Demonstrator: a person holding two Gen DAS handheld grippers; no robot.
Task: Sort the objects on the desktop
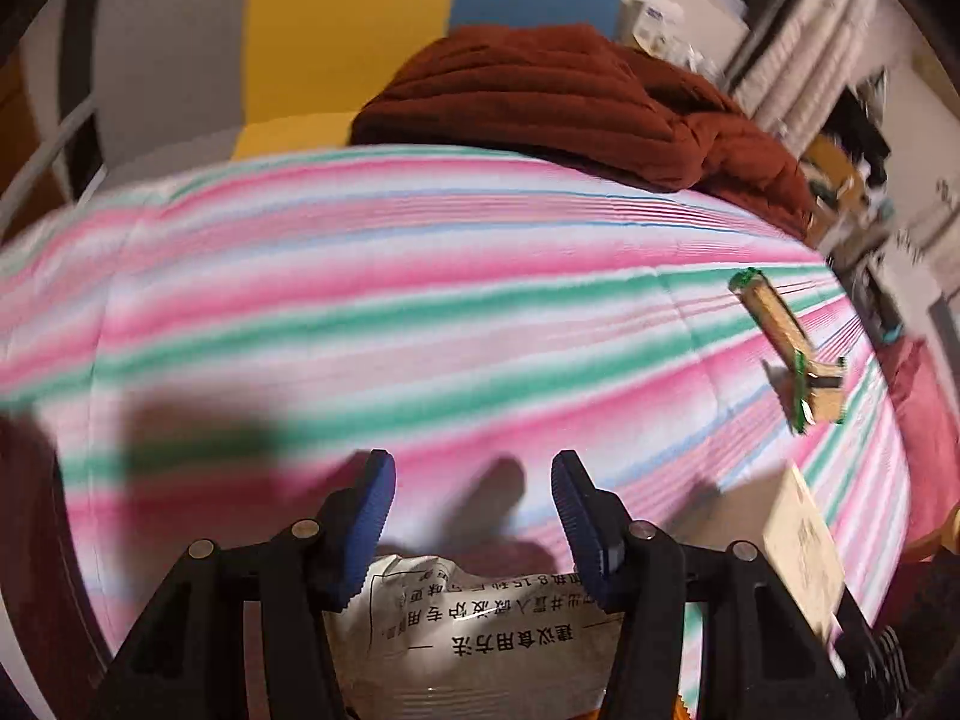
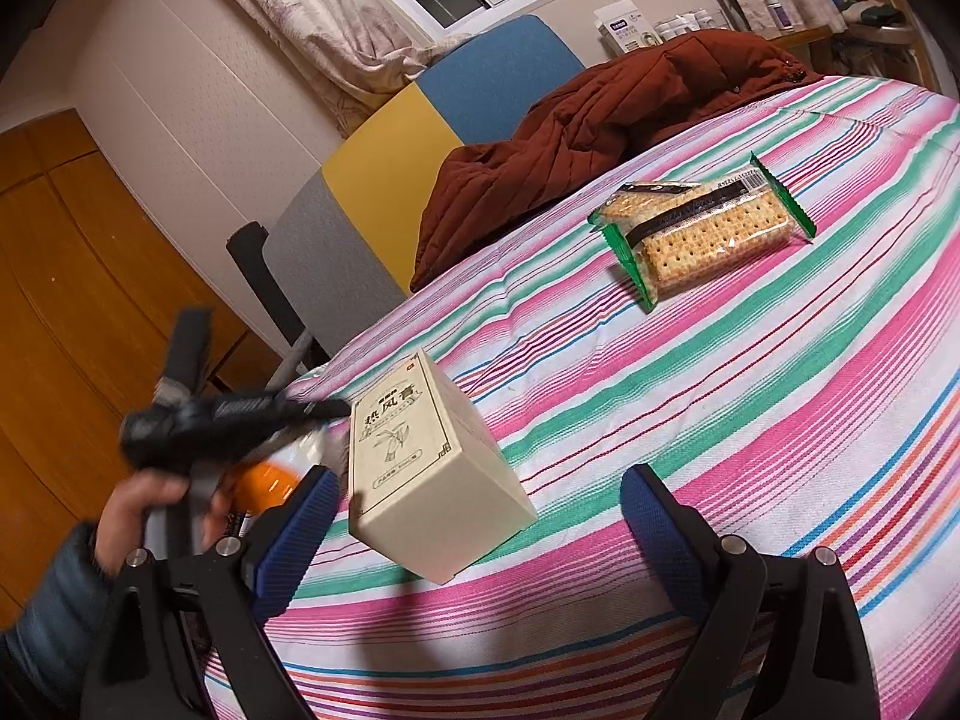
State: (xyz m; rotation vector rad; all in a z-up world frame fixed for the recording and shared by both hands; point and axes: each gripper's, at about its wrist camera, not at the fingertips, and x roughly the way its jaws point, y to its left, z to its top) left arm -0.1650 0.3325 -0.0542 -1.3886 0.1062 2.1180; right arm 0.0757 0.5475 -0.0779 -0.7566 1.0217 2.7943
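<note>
Cracker pack (image 2: pixel 705 228) lies flat on the striped cloth (image 2: pixel 720 420), long axis running from near-left up to far-right, green crimped ends, clear wrap showing golden biscuits under a dark band. Nearer, the cream box (image 2: pixel 429 474) sits tilted at the cloth's left edge, printed face toward the left. Right gripper (image 2: pixel 480 534) hovers low with fingers spread wide, nothing between them. Left gripper (image 1: pixel 473 519) also spread; a white printed packet (image 1: pixel 474 642) sits just behind its pads, contact unclear. Rust quilted jacket (image 2: pixel 600 120) heaped at the far edge, curtains and window beyond.
</note>
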